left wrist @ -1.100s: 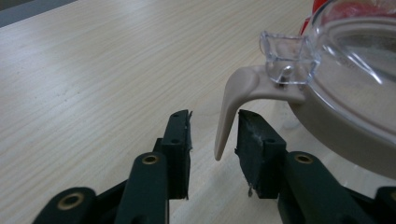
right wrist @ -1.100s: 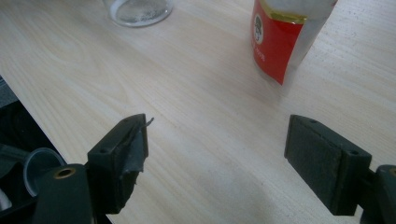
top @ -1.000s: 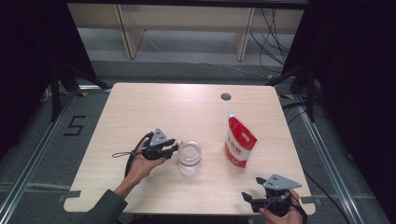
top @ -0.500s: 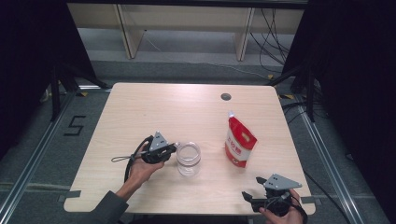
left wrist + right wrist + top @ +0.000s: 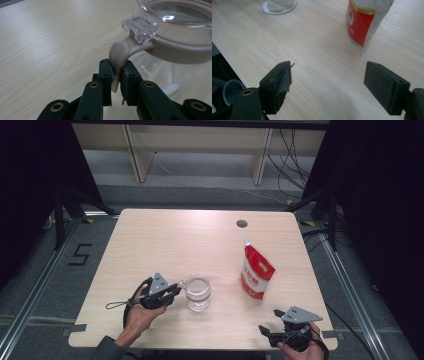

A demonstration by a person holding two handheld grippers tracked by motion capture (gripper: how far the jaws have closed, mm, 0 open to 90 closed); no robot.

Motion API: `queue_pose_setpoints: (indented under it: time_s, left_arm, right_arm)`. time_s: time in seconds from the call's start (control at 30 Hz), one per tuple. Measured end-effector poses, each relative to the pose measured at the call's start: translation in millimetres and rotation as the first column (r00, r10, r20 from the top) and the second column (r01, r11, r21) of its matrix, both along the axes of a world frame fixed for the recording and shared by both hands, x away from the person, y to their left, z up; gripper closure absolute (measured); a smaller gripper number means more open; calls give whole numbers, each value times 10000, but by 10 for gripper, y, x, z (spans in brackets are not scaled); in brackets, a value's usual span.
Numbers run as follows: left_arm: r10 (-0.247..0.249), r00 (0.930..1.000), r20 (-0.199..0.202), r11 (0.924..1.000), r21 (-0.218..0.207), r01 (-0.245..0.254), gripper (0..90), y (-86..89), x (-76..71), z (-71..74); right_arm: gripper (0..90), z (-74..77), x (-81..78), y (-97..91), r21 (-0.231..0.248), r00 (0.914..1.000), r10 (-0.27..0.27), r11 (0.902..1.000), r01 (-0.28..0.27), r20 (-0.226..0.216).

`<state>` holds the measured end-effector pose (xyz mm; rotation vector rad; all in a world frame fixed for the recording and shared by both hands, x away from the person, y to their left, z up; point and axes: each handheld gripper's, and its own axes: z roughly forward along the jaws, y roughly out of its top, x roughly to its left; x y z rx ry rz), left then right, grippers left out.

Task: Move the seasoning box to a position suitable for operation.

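Near the table's (image 5: 150, 235) front edge, left of centre: glass jar (image 5: 198, 293), upright. Left gripper (image 5: 176, 289) pinching the jar's beige tab (image 5: 119, 56), jaws just eased a little wider, tab between them. Right gripper (image 5: 266, 332) at the near right corner, spread wide, holding nothing. Red pouch (image 5: 256, 272) stands right of the jar.
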<state>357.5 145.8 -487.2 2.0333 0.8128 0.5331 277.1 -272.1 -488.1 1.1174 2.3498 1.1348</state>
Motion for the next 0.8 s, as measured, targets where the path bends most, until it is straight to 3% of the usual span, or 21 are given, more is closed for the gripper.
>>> queue_pose_setpoints:
  time_s: [0.03, 0.13, 0.17, 0.23, 0.37, 0.47, 0.5, 0.63, 0.8]
  left_arm:
    - [-107, 9999, 100, 9998, 150, 106, 778, 2, -30, 5]
    - [-146, 9997, -186, 9995, -283, 141, 758, -38, -130, -2]
    - [-253, 9994, -253, 9994, -248, 247, 751, -36, -142, 0]
    - [-443, 9986, -306, 9986, -317, 433, 727, -41, -134, 4]
    - [-540, 9983, -241, 9980, -340, 532, 656, -56, -70, -19]
    - [-843, 9961, -271, 9961, -285, 835, 729, -60, -53, -37]
    - [-830, 9965, -105, 9961, -297, 827, 744, -71, -56, -42]
    - [-1018, 9948, 63, 9946, -208, 1019, 749, -56, -53, -45]
    - [-1483, 9889, 42, 9881, -396, 1484, 748, -17, -59, -58]
  right_arm:
    - [231, -4, 23, -8, -69, 9994, 235, 9997, -233, 261]
    - [232, 8, 16, -14, -166, 9991, 189, 9997, -183, 369]
    - [232, 8, 16, -11, -137, 9992, 199, 9997, -195, 349]
    - [232, 4, 3, 4, -39, 9999, 88, 10000, -87, 83]
    - [232, 2, 18, 2, -121, 9995, 230, 9997, -228, 212]
    - [233, 2, 18, 5, -149, 9994, 308, 9994, -305, 179]
    - [233, 3, 18, 6, -146, 9994, 306, 9994, -303, 185]
    - [236, -3, 21, 7, -208, 9994, 315, 9993, -311, 161]
    - [239, -4, 18, 21, -121, 9992, 383, 9992, -382, 113]
